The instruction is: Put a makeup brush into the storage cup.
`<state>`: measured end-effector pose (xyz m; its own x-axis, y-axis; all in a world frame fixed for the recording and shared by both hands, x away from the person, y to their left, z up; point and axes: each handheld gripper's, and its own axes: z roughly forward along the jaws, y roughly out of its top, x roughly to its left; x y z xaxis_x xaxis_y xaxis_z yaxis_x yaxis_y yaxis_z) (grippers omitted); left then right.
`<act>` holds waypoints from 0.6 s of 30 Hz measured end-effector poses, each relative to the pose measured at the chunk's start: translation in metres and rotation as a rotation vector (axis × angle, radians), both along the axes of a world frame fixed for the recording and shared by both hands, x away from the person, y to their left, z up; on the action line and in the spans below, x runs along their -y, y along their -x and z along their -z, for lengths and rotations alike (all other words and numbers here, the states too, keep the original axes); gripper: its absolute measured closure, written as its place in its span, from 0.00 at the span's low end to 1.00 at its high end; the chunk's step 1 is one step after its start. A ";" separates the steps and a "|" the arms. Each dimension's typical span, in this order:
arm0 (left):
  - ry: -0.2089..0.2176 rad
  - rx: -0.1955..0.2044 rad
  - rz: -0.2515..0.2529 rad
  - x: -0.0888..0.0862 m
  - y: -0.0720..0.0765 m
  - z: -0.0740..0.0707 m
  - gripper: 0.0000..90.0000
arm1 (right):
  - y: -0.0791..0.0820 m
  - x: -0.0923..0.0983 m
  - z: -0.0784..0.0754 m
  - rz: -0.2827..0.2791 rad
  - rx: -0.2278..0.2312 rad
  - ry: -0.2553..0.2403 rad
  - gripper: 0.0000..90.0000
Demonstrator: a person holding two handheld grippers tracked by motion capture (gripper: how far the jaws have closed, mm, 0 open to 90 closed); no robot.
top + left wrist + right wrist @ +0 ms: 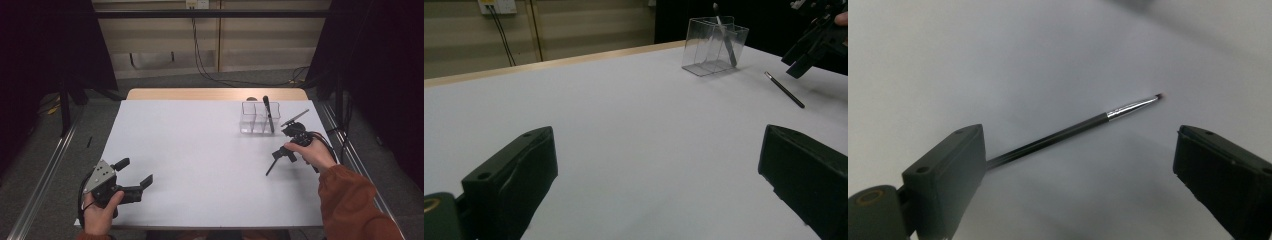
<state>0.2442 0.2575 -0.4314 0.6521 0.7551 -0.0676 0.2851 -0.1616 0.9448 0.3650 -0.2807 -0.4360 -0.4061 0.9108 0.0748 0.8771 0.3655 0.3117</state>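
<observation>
1. Nearest in the high view, the left gripper (134, 172) rests idle, jaws apart; the right gripper (281, 154) hovers over a thin makeup brush (271, 166) lying on the white table (200, 150), near the clear organizer (259, 118).
2. Left gripper view: the brush (784, 89) lies apart from the organizer (714, 46).
3. Right gripper view: jaws spread wide astride the brush (1083, 127); a good grasp probably means lowering, centring on the handle, then closing.

The thin black brush (1068, 132) has a silver ferrule and a small dark tip. It lies flat on the white surface (200, 150) at the right side, angled diagonally, just near of the clear divided container (259, 118). A second dark brush (268, 114) stands tilted in the container's right compartment.
</observation>
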 end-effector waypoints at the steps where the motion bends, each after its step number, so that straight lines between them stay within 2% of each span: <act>1: 0.000 0.000 0.000 0.000 0.000 0.000 0.03 | -0.001 -0.001 0.001 0.006 -0.003 0.005 0.09; 3: 0.001 -0.002 0.000 0.000 0.000 0.000 0.03 | -0.004 -0.001 0.002 0.020 -0.017 0.018 0.09; 6: 0.000 0.001 0.007 0.000 0.000 0.000 0.03 | -0.006 -0.003 0.003 0.048 -0.031 0.001 0.12; 8: -0.006 0.005 0.007 0.000 0.000 0.000 0.03 | -0.006 -0.003 0.003 0.058 -0.022 0.000 0.13; 10: -0.007 0.005 0.013 0.001 0.000 0.000 0.03 | -0.006 -0.004 0.005 0.065 -0.049 0.004 0.14; 15: -0.006 0.005 0.012 0.000 0.000 0.000 0.03 | -0.009 -0.005 0.008 0.075 -0.073 0.013 0.16; 18: -0.004 0.005 0.010 0.000 0.000 0.000 0.03 | -0.011 -0.007 0.010 0.075 -0.064 0.020 0.17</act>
